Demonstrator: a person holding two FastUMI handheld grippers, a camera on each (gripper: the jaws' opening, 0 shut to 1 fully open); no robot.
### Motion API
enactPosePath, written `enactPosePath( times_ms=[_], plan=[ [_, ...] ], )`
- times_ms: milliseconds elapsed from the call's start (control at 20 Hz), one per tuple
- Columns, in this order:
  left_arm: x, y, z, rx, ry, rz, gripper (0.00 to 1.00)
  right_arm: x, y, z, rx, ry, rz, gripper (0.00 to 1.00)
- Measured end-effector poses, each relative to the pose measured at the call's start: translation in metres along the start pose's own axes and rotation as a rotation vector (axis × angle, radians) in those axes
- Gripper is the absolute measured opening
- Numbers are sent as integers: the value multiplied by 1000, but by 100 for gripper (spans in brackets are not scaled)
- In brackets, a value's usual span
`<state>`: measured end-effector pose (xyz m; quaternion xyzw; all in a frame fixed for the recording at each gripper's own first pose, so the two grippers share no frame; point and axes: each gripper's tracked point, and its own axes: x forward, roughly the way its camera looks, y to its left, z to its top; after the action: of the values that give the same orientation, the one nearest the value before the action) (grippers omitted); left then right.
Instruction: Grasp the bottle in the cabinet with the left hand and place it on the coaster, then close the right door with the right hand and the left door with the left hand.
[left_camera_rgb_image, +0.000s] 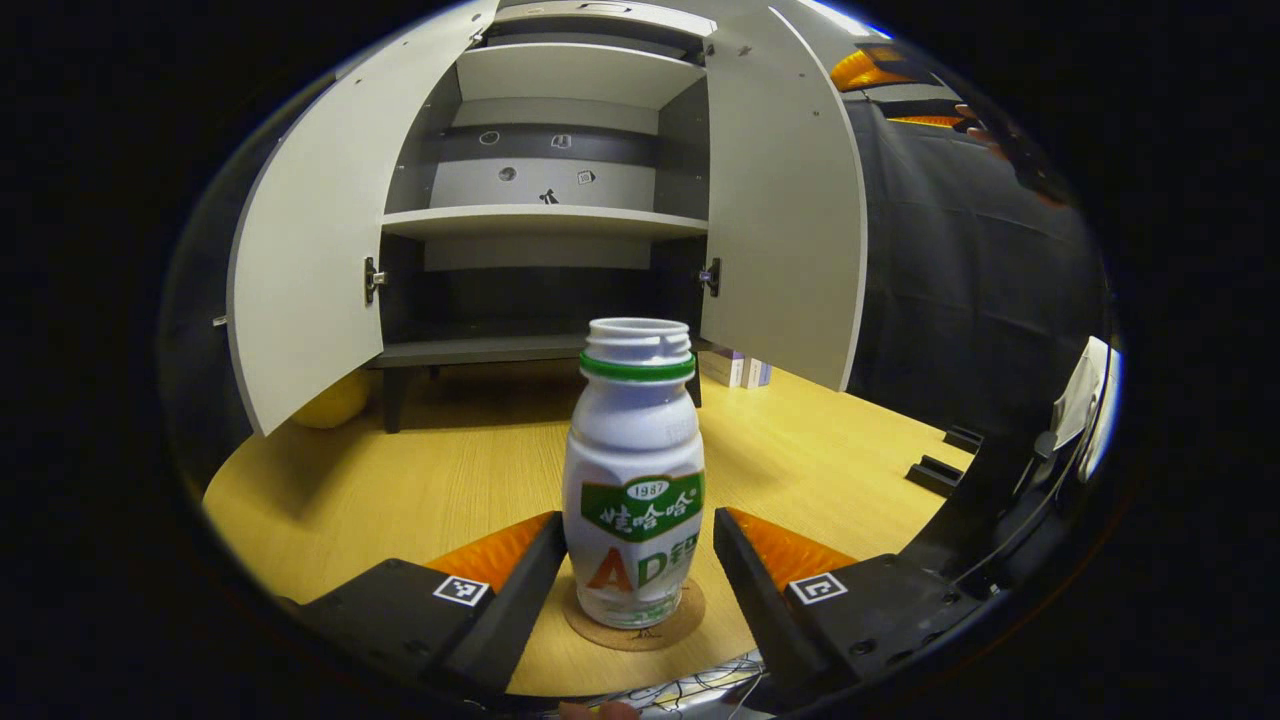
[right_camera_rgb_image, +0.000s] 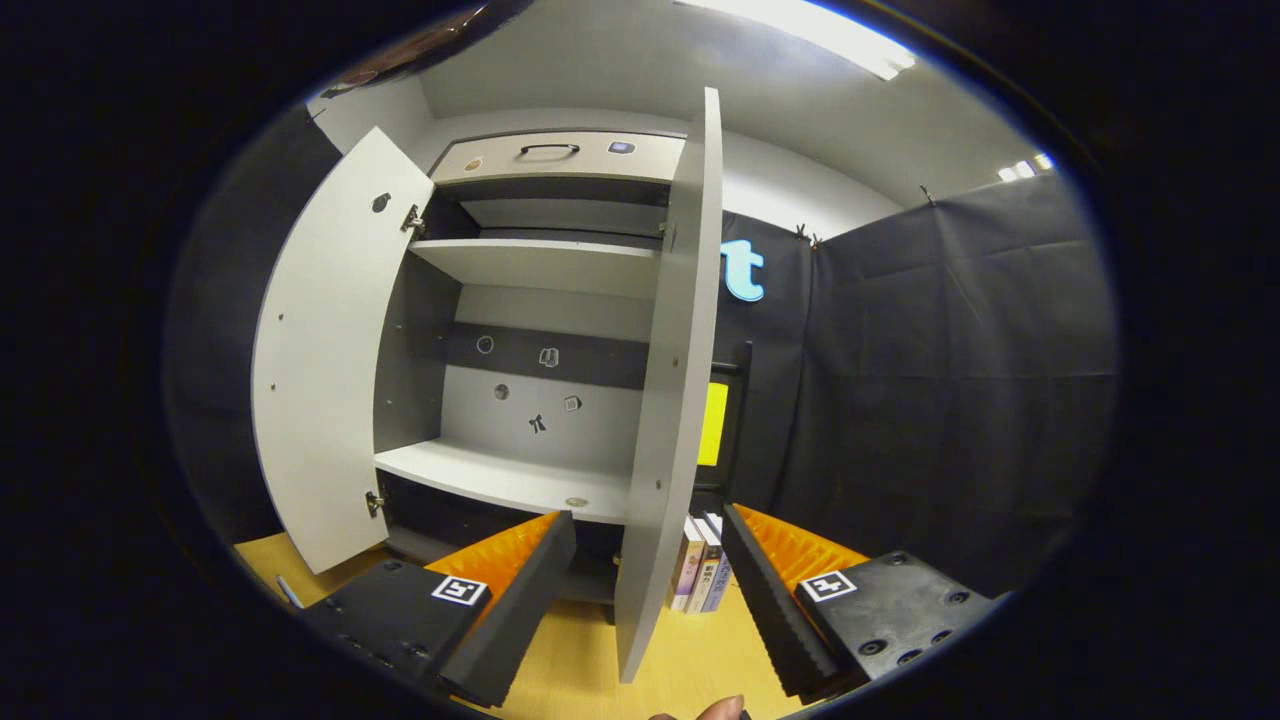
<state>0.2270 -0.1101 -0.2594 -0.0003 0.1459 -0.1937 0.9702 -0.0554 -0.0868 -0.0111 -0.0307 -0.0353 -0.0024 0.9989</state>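
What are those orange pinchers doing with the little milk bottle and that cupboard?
A person holds a pincher tool in each hand. The bottle stands upright on the round coaster on the wooden table. The left gripper is open around it, fingers on either side and not squeezing. The cabinet has both doors wide open. The right gripper is open too, aimed at the edge of the right door, which looks like the next thing to be shut. The left door waits.

books (right_camera_rgb_image: 700, 575) beside cabinet leg, yellow table (left_camera_rgb_image: 420, 470)
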Motion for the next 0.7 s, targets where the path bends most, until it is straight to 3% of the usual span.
enactPosePath(
  times_ms=[300,500,700],
  plan=[
    [-49,8,22,-6,23,0,93,5,-9,3,29,6,-22,97],
    [-82,19,83,-69,-30,7,93,9,-9,5,54,33,-8,97],
    [-106,48,159,-95,-117,85,93,11,-16,6,152,65,-17,98]
  ],
)
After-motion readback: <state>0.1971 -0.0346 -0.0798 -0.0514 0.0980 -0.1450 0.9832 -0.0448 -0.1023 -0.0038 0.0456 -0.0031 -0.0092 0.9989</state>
